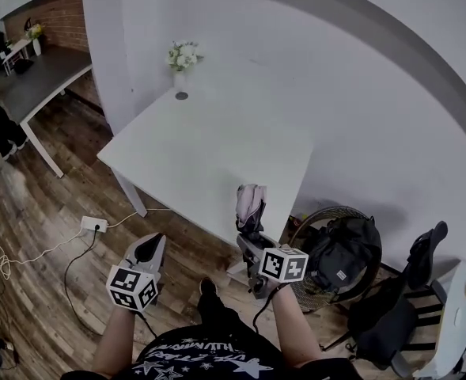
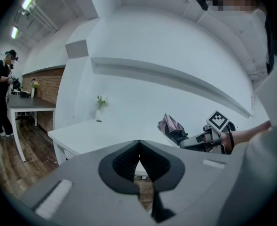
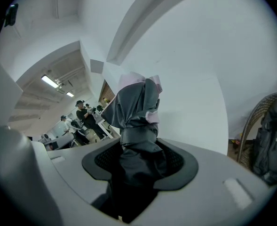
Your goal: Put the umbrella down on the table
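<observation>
My right gripper [image 1: 251, 229] is shut on a folded umbrella [image 1: 248, 203], pink and dark grey, held upright over the near edge of the white table [image 1: 209, 157]. The right gripper view shows the umbrella [image 3: 136, 112] rising straight out between the jaws, its strap wrapped round the canopy. The left gripper [image 1: 148, 249] is shut and holds nothing, low over the wooden floor to the left of the table's near corner. From the left gripper view the umbrella [image 2: 171, 127] and the right gripper appear at right, beyond the table [image 2: 96, 135].
A vase of white flowers [image 1: 183, 62] stands at the table's far edge. A wicker basket with a black backpack [image 1: 343, 256] sits right of the table, beside a dark chair [image 1: 407, 299]. A power strip [image 1: 94, 225] with cables lies on the floor at left. People stand by a grey desk [image 1: 35, 77].
</observation>
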Action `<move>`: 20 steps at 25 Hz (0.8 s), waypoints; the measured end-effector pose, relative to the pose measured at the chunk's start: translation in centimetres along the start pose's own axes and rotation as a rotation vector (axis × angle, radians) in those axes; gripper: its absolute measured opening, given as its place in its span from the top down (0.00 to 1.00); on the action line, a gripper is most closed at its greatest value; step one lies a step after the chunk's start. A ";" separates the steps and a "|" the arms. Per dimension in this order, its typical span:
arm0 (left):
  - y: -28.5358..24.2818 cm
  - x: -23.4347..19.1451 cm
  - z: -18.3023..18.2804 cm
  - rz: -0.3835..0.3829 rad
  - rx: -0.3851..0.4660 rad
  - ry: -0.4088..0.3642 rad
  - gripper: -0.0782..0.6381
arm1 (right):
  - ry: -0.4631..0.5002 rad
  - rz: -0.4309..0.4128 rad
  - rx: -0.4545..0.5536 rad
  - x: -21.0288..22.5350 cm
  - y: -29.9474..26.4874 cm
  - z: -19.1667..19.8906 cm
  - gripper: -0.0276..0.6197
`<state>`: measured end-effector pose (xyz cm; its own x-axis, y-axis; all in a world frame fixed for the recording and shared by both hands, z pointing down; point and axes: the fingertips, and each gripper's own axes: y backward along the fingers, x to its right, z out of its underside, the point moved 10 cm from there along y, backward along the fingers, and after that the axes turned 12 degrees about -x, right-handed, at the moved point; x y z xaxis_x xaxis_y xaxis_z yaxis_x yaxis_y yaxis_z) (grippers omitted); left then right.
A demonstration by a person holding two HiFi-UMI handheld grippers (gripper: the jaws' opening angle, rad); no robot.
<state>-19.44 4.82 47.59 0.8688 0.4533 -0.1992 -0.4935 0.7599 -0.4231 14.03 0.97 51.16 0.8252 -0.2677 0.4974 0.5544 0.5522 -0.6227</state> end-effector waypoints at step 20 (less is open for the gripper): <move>-14.2 -5.4 -8.1 -0.085 -0.020 -0.006 0.89 | 0.132 0.047 -0.123 8.0 -10.7 -15.5 0.59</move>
<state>-16.83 -12.22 47.48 0.9073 0.3901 -0.1568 -0.4169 0.7863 -0.4559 16.35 -19.33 52.49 0.8532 -0.3491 0.3875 0.5170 0.4677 -0.7169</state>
